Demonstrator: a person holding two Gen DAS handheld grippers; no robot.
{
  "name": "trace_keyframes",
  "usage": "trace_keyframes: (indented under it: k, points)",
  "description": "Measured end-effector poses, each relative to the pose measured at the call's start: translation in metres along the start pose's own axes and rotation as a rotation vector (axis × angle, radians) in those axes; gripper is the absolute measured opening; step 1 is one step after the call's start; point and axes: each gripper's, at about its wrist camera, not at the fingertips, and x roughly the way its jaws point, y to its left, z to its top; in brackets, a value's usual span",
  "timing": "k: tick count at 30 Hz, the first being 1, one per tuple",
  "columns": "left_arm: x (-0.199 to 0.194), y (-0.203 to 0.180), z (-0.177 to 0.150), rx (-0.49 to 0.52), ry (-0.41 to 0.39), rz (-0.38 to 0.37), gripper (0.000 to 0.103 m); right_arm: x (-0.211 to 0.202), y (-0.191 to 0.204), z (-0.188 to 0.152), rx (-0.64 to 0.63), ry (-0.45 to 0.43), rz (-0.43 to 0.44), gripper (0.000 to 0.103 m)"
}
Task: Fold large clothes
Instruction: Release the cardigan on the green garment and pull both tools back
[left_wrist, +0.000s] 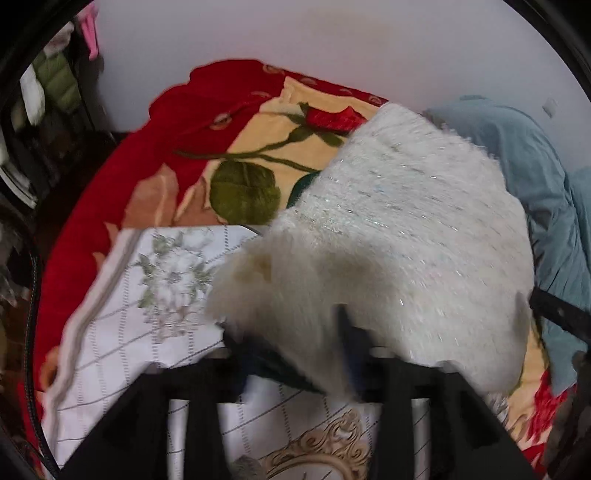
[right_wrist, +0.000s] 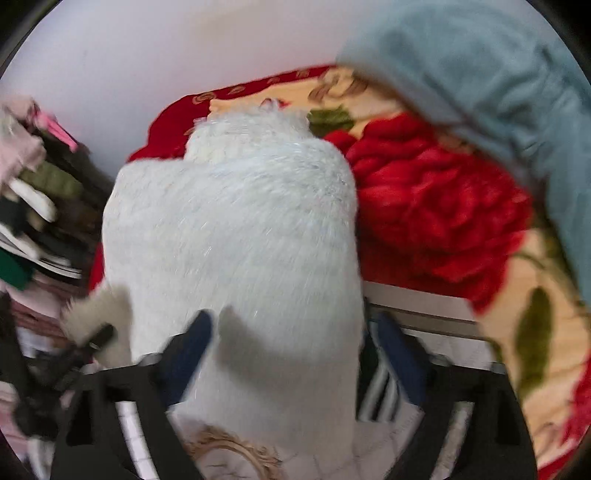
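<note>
A fluffy white sweater with glitter threads (left_wrist: 399, 236) lies on the bed and fills the middle of both views (right_wrist: 236, 229). My left gripper (left_wrist: 291, 343) sits at its near edge, the jaws apart, with the fabric bunched between and over the fingers (left_wrist: 347, 332). My right gripper (right_wrist: 291, 343) is wide open, and the sweater's near end lies between its blue-padded fingers (right_wrist: 195, 339). The left gripper also shows at the lower left of the right wrist view (right_wrist: 92, 343). Both views are blurred.
A red rose-print blanket (left_wrist: 229, 122) covers the bed. A white checked floral sheet (left_wrist: 147, 295) lies in front. A blue-grey garment (left_wrist: 528, 177) is heaped at the right (right_wrist: 498, 74). Piled clothes (right_wrist: 33, 206) stand left. A pale wall (left_wrist: 295, 33) is behind.
</note>
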Motion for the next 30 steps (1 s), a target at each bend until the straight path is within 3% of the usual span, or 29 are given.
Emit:
trace_keyframes:
  k: [1, 2, 11, 24, 30]
  points:
    - [-0.008, -0.002, -0.001, 0.017, -0.012, 0.012, 0.096, -0.009, 0.006, -0.009, -0.013, -0.014, -0.040, 0.103]
    - [-0.022, -0.005, -0.004, 0.045, -0.039, 0.029, 0.098, -0.016, 0.010, -0.017, -0.019, -0.023, -0.062, 0.103]
    - [-0.143, -0.002, -0.026, 0.126, -0.166, 0.055, 0.101, -0.114, 0.060, -0.106, -0.039, -0.128, -0.310, 0.103]
    - [-0.324, 0.022, -0.077, 0.233, -0.254, 0.003, 0.101, -0.357, 0.156, -0.213, 0.046, -0.295, -0.392, 0.103]
    - [-0.408, 0.038, -0.106, 0.223, -0.302, -0.005, 0.101, -0.450, 0.194, -0.260, 0.054, -0.354, -0.396, 0.103]
